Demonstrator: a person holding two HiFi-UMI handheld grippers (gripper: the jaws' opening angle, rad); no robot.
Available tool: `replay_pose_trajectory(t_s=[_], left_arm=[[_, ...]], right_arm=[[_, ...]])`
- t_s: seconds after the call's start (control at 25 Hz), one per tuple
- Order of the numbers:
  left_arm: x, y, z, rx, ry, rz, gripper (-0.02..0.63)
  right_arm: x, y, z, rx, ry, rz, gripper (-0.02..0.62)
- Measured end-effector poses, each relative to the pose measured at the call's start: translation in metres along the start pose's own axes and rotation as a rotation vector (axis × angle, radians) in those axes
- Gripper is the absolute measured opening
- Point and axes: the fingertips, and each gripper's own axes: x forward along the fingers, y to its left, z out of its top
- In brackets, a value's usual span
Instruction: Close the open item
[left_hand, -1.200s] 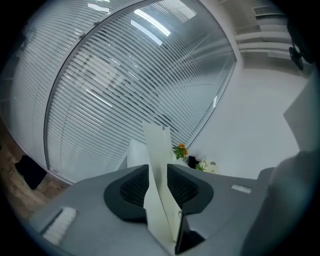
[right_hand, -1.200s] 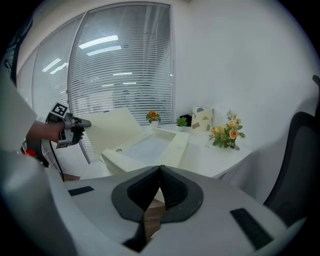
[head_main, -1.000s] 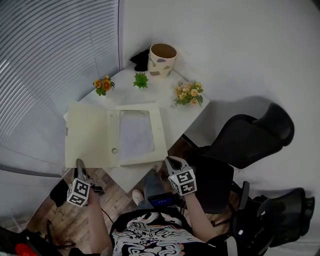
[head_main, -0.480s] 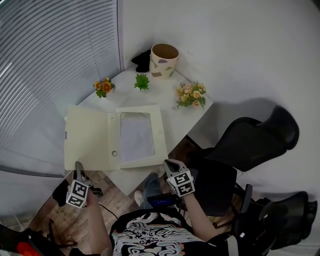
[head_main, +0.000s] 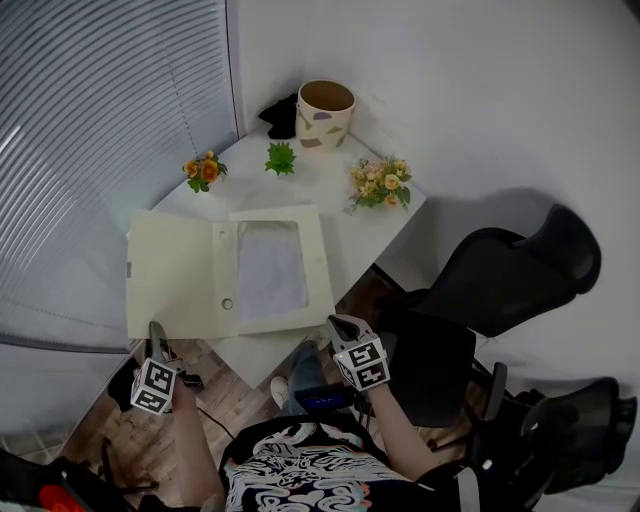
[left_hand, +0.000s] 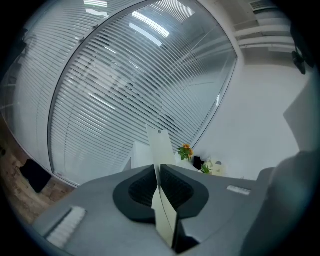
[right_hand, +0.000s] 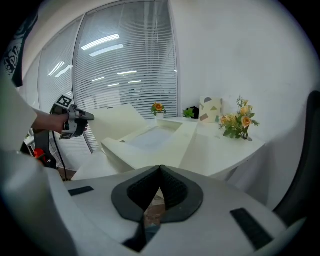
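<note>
A cream file box (head_main: 270, 270) lies open on the white table (head_main: 370, 235), with white paper in its tray. Its lid (head_main: 170, 275) is folded out flat to the left. My left gripper (head_main: 155, 330) is at the lid's near edge. In the left gripper view the thin cream lid (left_hand: 161, 150) runs between the pads, and the left gripper (left_hand: 158, 175) is shut on it. My right gripper (head_main: 340, 325) hovers off the table's near edge, to the right of the box. In the right gripper view the right gripper (right_hand: 160, 169) is shut with nothing in it, and it faces the box (right_hand: 150, 140).
At the table's far end stand a speckled pot (head_main: 325, 110), orange flowers (head_main: 203, 170), a small green plant (head_main: 280, 158) and a yellow bouquet (head_main: 378, 185). Window blinds (head_main: 100, 120) close off the left. A black office chair (head_main: 500, 280) stands to the right.
Both grippers stay where they were; only the view has shifted a little. The box remains open.
</note>
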Motion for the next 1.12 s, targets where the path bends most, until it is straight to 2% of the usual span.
replay_pose_trajectory(t_s=[0.48, 0.8, 1.12], left_arm=[[-0.005, -0.037, 0.011, 0.104, -0.026, -0.106, 0.014], [-0.005, -0.066, 0.020, 0.105, -0.054, -0.197, 0.004], [-0.006, -0.082, 0.021, 0.096, -0.058, -0.248, 0.003]], right_arm=[[0.001, 0.001, -0.001, -0.011, 0.003, -0.002, 0.003], [0.002, 0.004, 0.000, -0.019, 0.013, -0.004, 0.003], [0.002, 0.004, -0.001, -0.006, 0.020, -0.003, 0.003]])
